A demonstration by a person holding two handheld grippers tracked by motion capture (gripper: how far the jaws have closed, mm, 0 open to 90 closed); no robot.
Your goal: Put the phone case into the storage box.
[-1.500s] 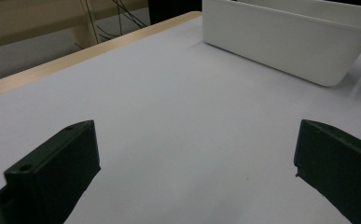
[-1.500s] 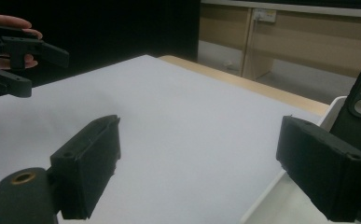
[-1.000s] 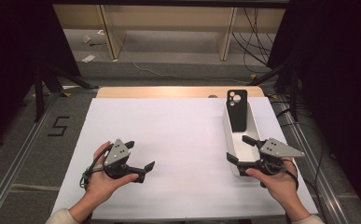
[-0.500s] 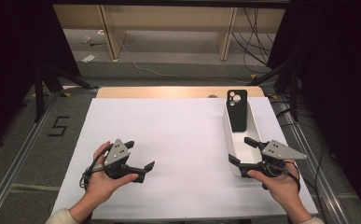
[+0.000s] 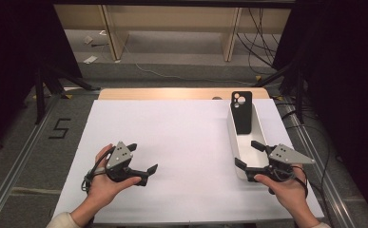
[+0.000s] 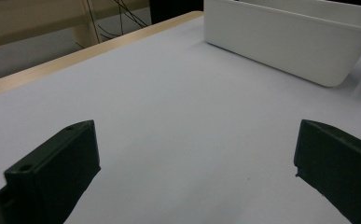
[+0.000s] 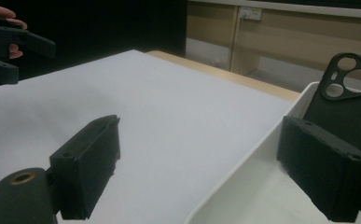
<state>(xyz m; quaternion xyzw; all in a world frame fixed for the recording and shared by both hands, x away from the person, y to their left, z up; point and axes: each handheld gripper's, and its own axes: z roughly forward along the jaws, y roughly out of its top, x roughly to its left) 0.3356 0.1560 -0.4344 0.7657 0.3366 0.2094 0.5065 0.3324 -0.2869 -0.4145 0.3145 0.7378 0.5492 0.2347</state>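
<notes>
Phone case [image 5: 242, 112] upright in white bin [image 5: 238, 151]; right tool [image 5: 253, 156] open astride bin's wall

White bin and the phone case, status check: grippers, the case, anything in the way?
Left gripper open, nothing between the jaws. Right gripper open, straddling the white bin's near wall. Phone case leaning upright at the bin's far end, untouched. Nothing blocking it.

Your landmark is the bin [image 5: 235, 142], on the sheet's [image 5: 181, 142] right side; the phone case [image 5: 242, 113] stands inside it, against its far end.
</notes>
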